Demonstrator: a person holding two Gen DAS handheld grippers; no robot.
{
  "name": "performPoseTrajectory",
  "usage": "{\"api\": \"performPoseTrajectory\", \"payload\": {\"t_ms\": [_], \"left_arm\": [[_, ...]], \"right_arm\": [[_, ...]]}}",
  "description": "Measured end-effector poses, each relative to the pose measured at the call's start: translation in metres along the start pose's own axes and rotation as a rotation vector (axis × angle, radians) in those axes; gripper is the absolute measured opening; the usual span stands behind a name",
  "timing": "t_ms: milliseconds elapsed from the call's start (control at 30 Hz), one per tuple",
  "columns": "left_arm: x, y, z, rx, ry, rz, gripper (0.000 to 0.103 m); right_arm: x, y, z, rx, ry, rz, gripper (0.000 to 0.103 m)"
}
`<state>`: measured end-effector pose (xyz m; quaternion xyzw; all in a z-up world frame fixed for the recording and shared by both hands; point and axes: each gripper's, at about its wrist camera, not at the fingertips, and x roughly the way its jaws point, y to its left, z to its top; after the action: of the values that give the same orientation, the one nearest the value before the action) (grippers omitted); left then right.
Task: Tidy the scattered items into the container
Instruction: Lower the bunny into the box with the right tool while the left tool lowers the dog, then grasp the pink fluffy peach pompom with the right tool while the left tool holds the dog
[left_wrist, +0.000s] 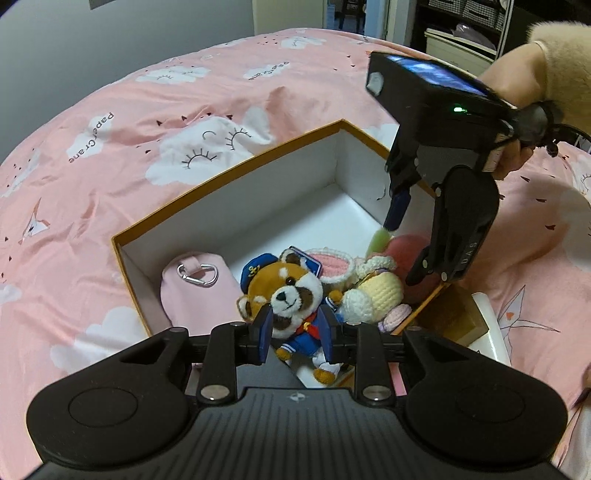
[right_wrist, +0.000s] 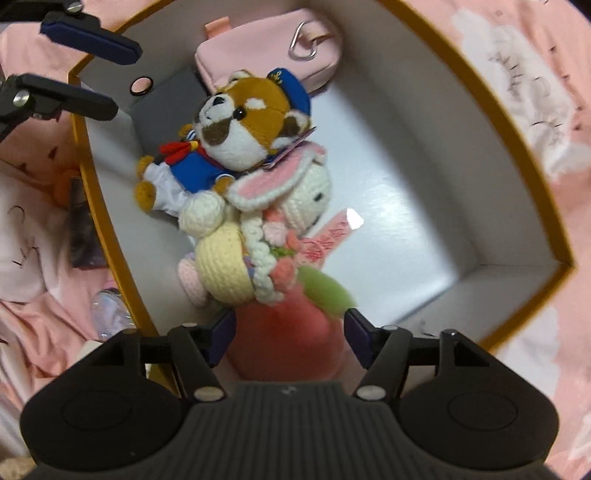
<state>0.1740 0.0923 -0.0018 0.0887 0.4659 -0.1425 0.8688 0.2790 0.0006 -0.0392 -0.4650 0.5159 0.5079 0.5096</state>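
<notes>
An orange-rimmed white box (left_wrist: 236, 173) lies on the pink bedspread. Inside lie a pink pouch with a carabiner (left_wrist: 195, 291), a sailor red-panda plush (left_wrist: 291, 295), a crocheted bunny doll (left_wrist: 373, 291) and a pink peach plush (left_wrist: 406, 247). My left gripper (left_wrist: 297, 334) is open, its fingers either side of the panda plush over the box's near edge. My right gripper (right_wrist: 290, 338) is open over the box, its fingers apart on both sides of the peach plush (right_wrist: 288, 332). The panda (right_wrist: 240, 129), the bunny (right_wrist: 258, 236) and the pouch (right_wrist: 273, 55) also show in the right wrist view.
A brown and white item (left_wrist: 469, 317) lies outside the box's right wall. A clear shiny object (right_wrist: 109, 310) and dark items lie outside the box in the right wrist view. Bedding (left_wrist: 110, 147) surrounds the box. Shelving (left_wrist: 461, 33) stands beyond the bed.
</notes>
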Motion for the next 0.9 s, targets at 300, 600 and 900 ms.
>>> {"api": "performPoseTrajectory", "payload": {"t_ms": [300,600,900], "left_arm": [[0.005,0.006,-0.004,-0.027,-0.011,-0.018,0.031],[0.015,0.001,0.007,-0.019,-0.042,-0.043,0.031],[0.044,-0.008,0.033,-0.001,-0.037,-0.008,0.031]], "right_arm": [[0.024,-0.026,0.005,0.078,0.093,0.154,0.068],[0.010,-0.028,-0.018,0.086,0.074,0.079,0.008],[-0.048,-0.025,-0.041,0.086,-0.049,-0.068,0.003]]}}
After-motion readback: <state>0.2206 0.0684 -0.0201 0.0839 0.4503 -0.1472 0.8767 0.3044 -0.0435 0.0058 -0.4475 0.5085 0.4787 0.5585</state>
